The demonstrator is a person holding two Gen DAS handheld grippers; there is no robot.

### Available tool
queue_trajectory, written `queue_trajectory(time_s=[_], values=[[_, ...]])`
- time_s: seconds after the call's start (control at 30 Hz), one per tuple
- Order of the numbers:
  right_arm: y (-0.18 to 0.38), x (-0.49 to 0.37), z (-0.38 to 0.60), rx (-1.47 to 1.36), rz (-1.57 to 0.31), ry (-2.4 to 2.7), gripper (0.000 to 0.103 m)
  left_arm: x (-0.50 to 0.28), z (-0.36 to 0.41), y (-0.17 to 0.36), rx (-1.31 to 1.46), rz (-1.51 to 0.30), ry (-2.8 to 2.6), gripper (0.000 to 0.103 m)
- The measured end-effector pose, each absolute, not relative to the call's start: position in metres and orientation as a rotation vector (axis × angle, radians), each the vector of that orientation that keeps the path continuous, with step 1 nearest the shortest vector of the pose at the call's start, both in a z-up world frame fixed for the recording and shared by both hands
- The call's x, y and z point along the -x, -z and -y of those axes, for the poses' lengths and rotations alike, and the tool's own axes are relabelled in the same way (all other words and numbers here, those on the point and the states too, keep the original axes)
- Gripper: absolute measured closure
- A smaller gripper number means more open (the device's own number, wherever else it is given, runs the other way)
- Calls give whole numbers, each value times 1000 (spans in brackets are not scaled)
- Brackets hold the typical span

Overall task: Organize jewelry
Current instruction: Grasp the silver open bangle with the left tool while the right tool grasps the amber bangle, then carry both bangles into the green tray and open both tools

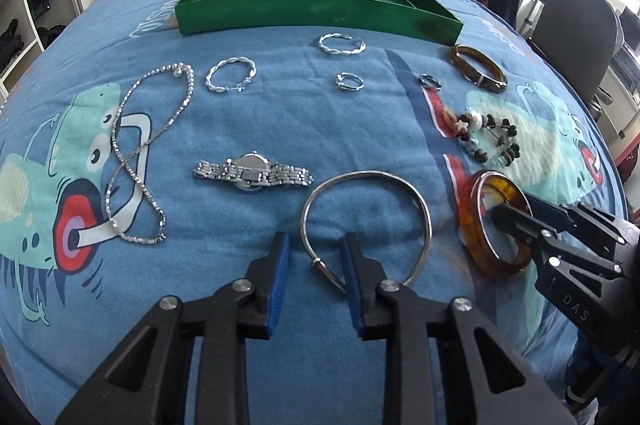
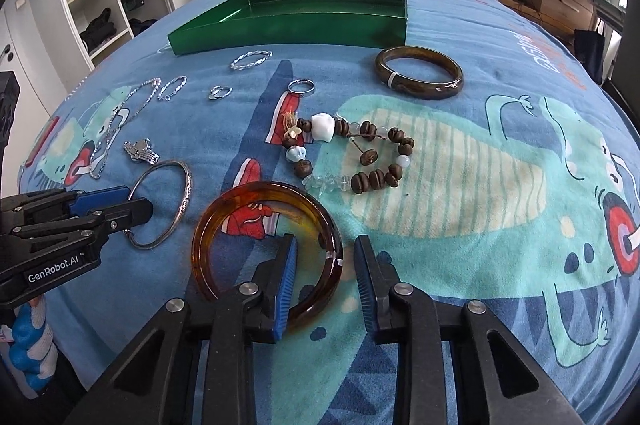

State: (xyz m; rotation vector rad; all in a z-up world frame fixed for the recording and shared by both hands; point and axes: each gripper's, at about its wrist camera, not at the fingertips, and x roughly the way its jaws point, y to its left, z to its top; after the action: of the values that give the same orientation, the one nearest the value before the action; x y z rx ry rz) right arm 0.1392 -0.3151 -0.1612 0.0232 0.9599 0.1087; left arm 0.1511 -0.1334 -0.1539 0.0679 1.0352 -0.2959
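A thin silver bangle (image 1: 366, 221) lay flat on the blue bedspread (image 1: 360, 113), and an amber bangle (image 2: 267, 253) lay just beside it. Further back, an empty green tray (image 1: 316, 1) stood with 2 twisted silver bracelets (image 1: 231, 75) lying before it.

The blanket (image 1: 360, 113) between the watch (image 1: 252, 172) and the tray (image 1: 320, 13) lay scattered with small rings, with bare gaps between them. Near the front, the silver bangle (image 1: 366, 225) and amber bangle (image 2: 268, 253) lay side by side, crowding both grippers close together. The beads (image 2: 352, 153) blocked the straight path behind the amber bangle.
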Motion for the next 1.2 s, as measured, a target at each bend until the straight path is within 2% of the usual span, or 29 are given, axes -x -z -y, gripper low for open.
queue_trajectory(time_s=[0.03, 0.13, 0.57, 0.97, 1.2], values=[[161, -140, 315, -18, -960, -111, 76, -151, 135, 154, -68, -1035, 306, 89], [160, -139, 320, -30, -953, -99, 92, -150, 142, 153, -87, -1022, 333, 98], [140, -108, 343, -66, -883, 11, 93, -140, 164, 135, -143, -947, 388, 98], [109, -88, 349, -80, -786, 54, 93, -126, 169, 92, -191, -844, 393, 98], [79, -92, 359, -79, -717, 69, 93, -144, 164, 62, -165, -794, 373, 98]])
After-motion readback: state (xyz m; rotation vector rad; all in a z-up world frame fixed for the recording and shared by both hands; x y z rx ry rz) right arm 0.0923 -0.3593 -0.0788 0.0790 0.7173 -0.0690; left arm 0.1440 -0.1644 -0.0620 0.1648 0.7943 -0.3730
